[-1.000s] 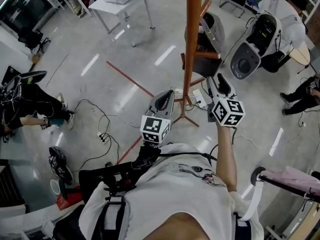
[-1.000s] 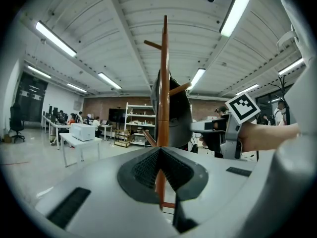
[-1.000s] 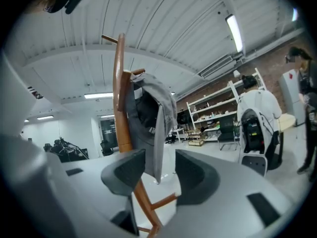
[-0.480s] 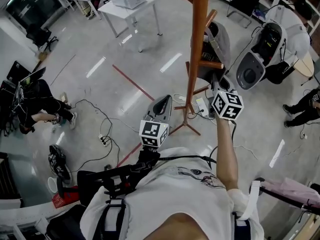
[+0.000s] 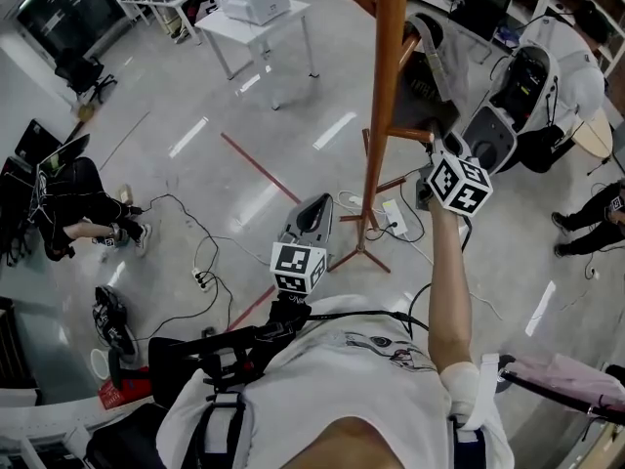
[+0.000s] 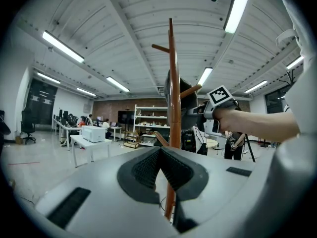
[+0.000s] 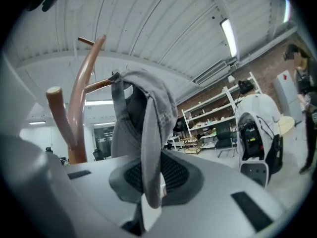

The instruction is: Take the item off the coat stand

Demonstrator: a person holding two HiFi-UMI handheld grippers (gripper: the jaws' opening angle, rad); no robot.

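Observation:
A tall wooden coat stand (image 5: 388, 96) rises in front of me. A grey fabric item (image 5: 444, 62) hangs from one of its right-hand pegs. My right gripper (image 5: 439, 149) is raised to that item; its jaws have just been closing and now pinch a fold of the grey fabric (image 7: 143, 118), which drapes down between the pads (image 7: 171, 172). The peg and pole (image 7: 81, 98) stand just left of it. My left gripper (image 5: 317, 205) is held low, near my chest, pointing at the pole (image 6: 172, 83), its jaws together and empty.
A white table with a box (image 5: 256, 13) stands at the back left. Cables and a power strip (image 5: 200, 267) lie on the floor. White machine shells (image 5: 508, 96) stand at the right. A person sits at the left (image 5: 68, 213). Pink cloth (image 5: 576, 374) hangs at the bottom right.
My right gripper has risen and moved forward from beside the pole to the hanging grey item and closed on it. The left gripper has hardly moved.

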